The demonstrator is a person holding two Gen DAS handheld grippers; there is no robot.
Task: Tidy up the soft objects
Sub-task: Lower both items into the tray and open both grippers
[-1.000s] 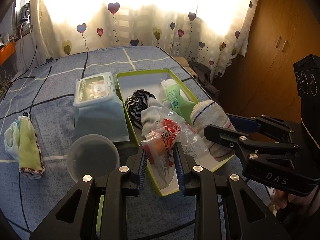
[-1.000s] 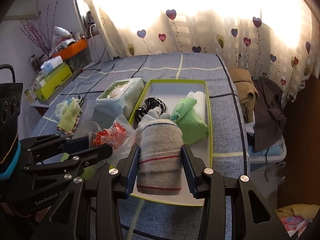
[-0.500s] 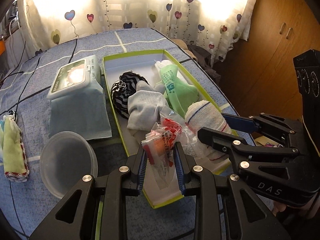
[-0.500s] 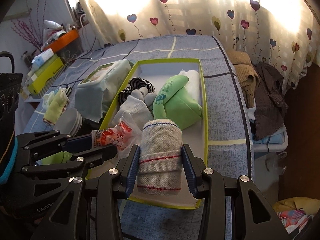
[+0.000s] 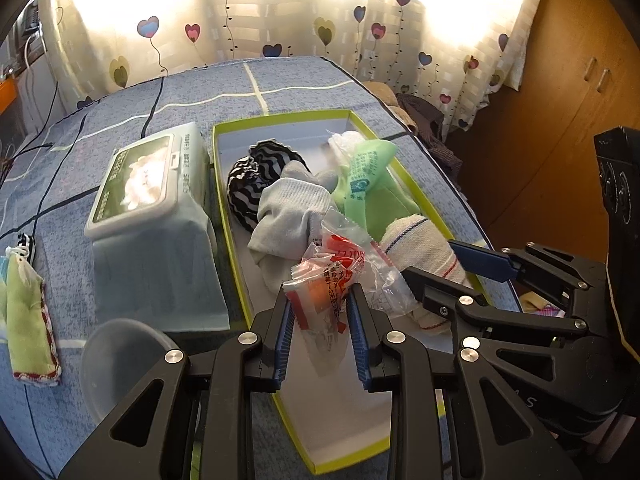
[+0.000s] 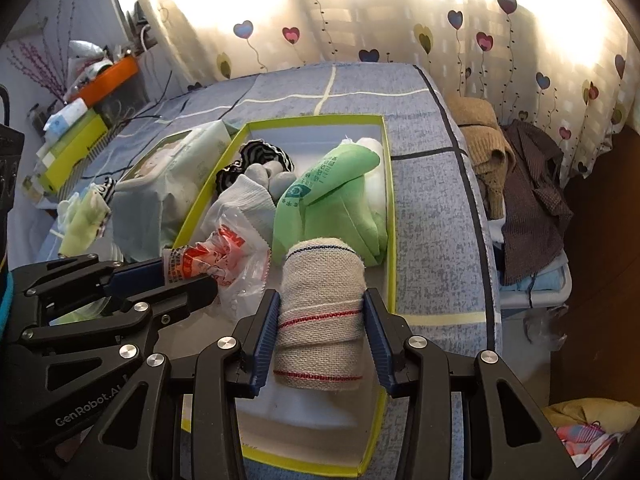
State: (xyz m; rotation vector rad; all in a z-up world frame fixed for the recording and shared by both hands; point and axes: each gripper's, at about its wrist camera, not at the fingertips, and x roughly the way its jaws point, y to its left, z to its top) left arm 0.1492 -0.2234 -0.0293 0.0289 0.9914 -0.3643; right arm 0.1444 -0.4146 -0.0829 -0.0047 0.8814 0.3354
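Beige woven bandage roll [image 6: 320, 316] with thin red and dark stripes, wound tight, sits clenched between the blue pads of the right gripper [image 6: 320, 344]; held over the near end of the box [image 6: 390, 208], stripes running across the roll. Crinkly clear plastic packet [image 5: 328, 280] with red print and something orange inside is pinched in the left gripper [image 5: 320, 334], loose end of the packet drooping below the pads. Both grippers tilt steeply down over the near half of the box, side by side, left gripper [image 6: 192, 276] just beside the roll in the right wrist view, right gripper [image 5: 440, 264] beside the packet in the left wrist view.

Box is shallow, white inside, lime-green rim [image 5: 224, 200], lying on a blue patterned bed [image 5: 280, 80]. Inside it: black-and-white striped cloth [image 5: 252, 176] at the far left, grey sock [image 5: 288, 216] bunched mid-box, green plastic bag [image 5: 368, 184] with print along the right wall, white bundle [image 5: 344, 140] at the far right corner.

Wet-wipes pack [image 5: 152, 204] touches the left wall of the box outside. Clear round lid [image 5: 120, 360] near the bed's near edge. Small green cloth [image 5: 28, 320] with red trim toward the left edge. Heart-print curtain [image 5: 280, 20] behind the bed.
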